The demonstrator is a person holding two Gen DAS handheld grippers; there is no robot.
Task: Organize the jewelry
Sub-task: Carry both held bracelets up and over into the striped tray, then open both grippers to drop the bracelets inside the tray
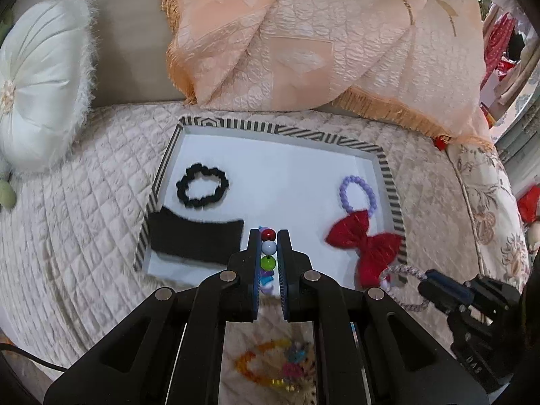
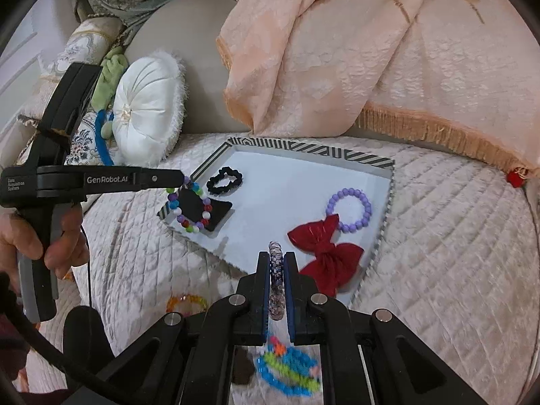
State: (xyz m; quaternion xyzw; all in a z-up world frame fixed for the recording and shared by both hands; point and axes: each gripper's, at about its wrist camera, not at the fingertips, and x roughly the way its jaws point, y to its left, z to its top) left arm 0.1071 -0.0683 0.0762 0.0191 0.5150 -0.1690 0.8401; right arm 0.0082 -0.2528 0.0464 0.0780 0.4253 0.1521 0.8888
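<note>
A white tray with a striped rim [image 1: 388, 165] [image 2: 389, 199] lies on the quilted sofa seat. In it lie a black scrunchie [image 1: 202, 185] [image 2: 224, 180], a black cloth piece [image 1: 195, 239] [image 2: 192, 209], a purple bead bracelet [image 1: 357, 194] [image 2: 349, 211] and a red bow [image 1: 364, 246] [image 2: 325, 253]. My left gripper [image 1: 269, 236] [image 2: 184, 180] is shut on a multicolour bead bracelet [image 1: 268, 246] [image 2: 190, 207], held above the tray's near left part. My right gripper [image 2: 276, 256] [image 1: 422, 281] is shut on a purple-white spiral hair tie [image 2: 276, 280] [image 1: 401, 287] over the tray's near edge.
An orange bead bracelet [image 1: 260, 364] [image 2: 187, 303] and a blue-green hair tie [image 2: 290, 368] lie on the seat in front of the tray. A white round cushion [image 1: 37, 84] [image 2: 145, 125] stands at the left. A peach fringed throw [image 1: 320, 40] [image 2: 371, 54] drapes the backrest.
</note>
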